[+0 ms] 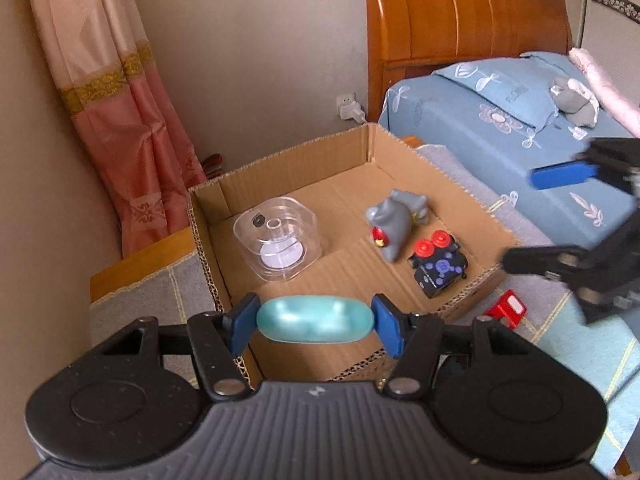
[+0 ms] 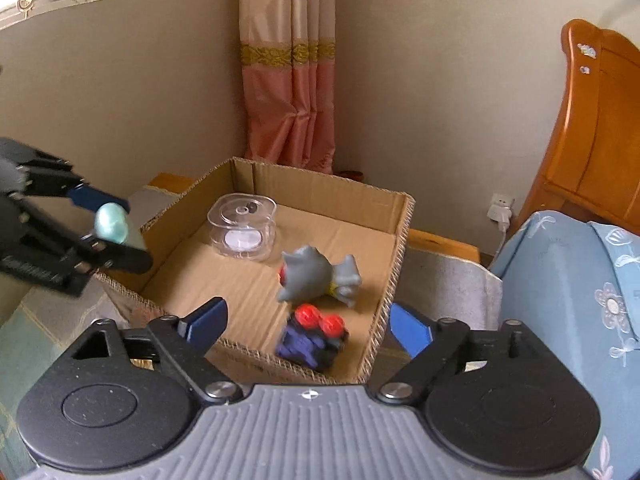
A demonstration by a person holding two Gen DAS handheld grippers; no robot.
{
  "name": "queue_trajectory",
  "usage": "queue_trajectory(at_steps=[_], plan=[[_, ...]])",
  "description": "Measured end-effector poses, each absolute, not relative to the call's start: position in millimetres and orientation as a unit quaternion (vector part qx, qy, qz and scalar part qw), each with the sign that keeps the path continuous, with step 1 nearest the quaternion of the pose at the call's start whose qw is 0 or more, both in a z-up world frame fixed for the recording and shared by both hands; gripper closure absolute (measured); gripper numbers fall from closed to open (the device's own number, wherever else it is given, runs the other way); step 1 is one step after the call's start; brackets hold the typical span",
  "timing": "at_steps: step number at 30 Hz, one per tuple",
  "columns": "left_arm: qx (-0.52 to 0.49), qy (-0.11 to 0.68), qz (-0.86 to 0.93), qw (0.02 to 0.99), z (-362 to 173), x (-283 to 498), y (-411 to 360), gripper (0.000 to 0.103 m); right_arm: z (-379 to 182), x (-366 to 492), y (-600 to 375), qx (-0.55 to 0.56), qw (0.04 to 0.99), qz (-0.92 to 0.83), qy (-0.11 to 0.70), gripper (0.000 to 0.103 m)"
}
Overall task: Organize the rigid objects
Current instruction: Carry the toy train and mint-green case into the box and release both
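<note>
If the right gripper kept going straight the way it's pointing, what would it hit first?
Probably the black and purple toy lying in the cardboard box; the open right gripper frames it, though depth is hard to judge.

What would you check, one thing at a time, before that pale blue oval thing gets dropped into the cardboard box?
1. Left gripper holds the pale blue oval by both ends: ok.
2. Oval is over the cardboard box, past its near wall: cannot tell; it looks close to the rim.
3. Bare floor is free in the box between the clear plastic case and the black toy with red knobs: ok.
4. Grey shark toy lies clear of that spot: ok.
5. Right gripper is open and empty, off to the side: ok.
6. Red item lies outside the box: not ok.
</note>
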State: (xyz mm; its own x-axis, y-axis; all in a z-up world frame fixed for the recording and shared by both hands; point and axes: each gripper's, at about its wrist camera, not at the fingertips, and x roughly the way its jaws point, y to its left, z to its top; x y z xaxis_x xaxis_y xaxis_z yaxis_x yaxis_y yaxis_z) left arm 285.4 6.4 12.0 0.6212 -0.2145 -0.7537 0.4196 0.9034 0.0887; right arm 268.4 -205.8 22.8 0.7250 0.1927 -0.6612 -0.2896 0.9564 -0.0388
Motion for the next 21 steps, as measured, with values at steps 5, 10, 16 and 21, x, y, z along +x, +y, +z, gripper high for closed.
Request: queue_trajectory(at_steps=[5,10,16,21], plan=[[0.126,0.420,-0.176,0.881,-1.7,295.4,7.3,0.043,29.2,240.8,-212.2,-0.074,0.928,0.124,0.343,0.005],[0.125,0.435,-0.169,0.876,-13.7,304.8,6.2,0.043,33.4,209.5,-216.0,-0.079,0.932,0.111,0.336,0.001],[0.123,0.442,-0.164,0.873,-19.2,311.2,4.7,0.042,31.3,181.7,-217.1,-0.072,0.937,0.090,0.329,0.000],[0.124,0.444,-0.150,0.875,-22.4,311.7,9.5,0.040,21.9,170.1,-223.5,-0.044,0.936,0.082,0.338,0.000]])
